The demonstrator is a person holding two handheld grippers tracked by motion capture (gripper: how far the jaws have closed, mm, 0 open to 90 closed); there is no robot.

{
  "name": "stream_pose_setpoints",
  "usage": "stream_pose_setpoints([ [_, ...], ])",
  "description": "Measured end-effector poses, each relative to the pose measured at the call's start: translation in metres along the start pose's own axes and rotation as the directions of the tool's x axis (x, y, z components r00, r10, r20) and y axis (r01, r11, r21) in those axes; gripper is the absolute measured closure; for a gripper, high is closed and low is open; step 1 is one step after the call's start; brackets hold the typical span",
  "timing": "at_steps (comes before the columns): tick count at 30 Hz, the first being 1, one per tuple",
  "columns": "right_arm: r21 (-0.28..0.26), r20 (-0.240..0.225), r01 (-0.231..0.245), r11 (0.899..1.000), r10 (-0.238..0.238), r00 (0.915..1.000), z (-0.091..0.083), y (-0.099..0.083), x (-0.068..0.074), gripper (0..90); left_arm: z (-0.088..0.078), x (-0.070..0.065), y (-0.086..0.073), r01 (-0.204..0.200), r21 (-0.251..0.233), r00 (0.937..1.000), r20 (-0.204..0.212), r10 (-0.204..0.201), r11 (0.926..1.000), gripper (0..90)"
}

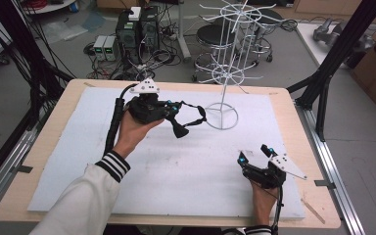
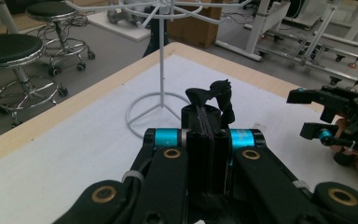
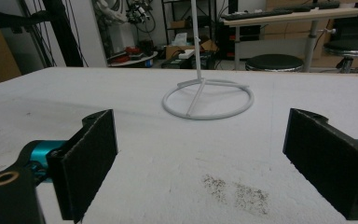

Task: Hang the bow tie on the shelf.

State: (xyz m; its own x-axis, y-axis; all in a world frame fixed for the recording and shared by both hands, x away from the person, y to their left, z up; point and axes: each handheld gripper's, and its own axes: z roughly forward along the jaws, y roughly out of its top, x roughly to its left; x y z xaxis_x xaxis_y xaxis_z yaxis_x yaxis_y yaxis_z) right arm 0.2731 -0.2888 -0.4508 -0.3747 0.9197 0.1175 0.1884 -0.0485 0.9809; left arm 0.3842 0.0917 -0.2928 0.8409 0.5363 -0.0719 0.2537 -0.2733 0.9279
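Black strap (image 1: 192,119) clamped in left gripper (image 1: 175,108) nr white wire rack (image 1: 223,73), right gripper (image 1: 254,154) jaws wide apart, holding nothing.

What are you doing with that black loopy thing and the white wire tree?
The left gripper is shut on a black strap, holding it up beside the white wire rack. The strap isn't on any hook yet. The right gripper is open, holding nothing, low over the white mat.

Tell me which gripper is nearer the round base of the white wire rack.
Left. The left gripper, clamped on black eyeglasses, is just beside the round base; the open right gripper sits farther toward the table's near edge.
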Motion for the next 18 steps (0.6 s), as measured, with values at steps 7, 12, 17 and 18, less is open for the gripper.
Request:
stream_pose_setpoints([
  [7, -0.004, 0.001, 0.005, 1.0, -0.005, 1.0, 0.0, 0.0, 0.0, 8.9, 0.006, -0.002, 0.009, 0.013, -0.019, 0.9992, 0.039, -0.012, 0.9997, 89.0],
  [12, -0.007, 0.001, 0.003, 1.0, -0.003, 1.0, -0.001, 0.0, 0.0, 8.9, 0.012, -0.003, 0.014, 0.025, -0.037, 0.9975, 0.067, -0.023, 0.999, 89.0],
  [17, -0.008, 0.002, 0.003, 1.0, -0.003, 1.0, -0.001, 0.0, 0.0, 8.9, 0.018, -0.006, 0.019, 0.039, -0.054, 0.9955, 0.088, -0.034, 0.9978, 89.0],
  [18, -0.008, 0.002, 0.003, 1.0, -0.003, 1.0, -0.001, 0.0, 0.0, 8.9, 0.02, -0.007, 0.02, 0.033, -0.057, 0.9956, 0.09, -0.027, 0.9979, 89.0],
])
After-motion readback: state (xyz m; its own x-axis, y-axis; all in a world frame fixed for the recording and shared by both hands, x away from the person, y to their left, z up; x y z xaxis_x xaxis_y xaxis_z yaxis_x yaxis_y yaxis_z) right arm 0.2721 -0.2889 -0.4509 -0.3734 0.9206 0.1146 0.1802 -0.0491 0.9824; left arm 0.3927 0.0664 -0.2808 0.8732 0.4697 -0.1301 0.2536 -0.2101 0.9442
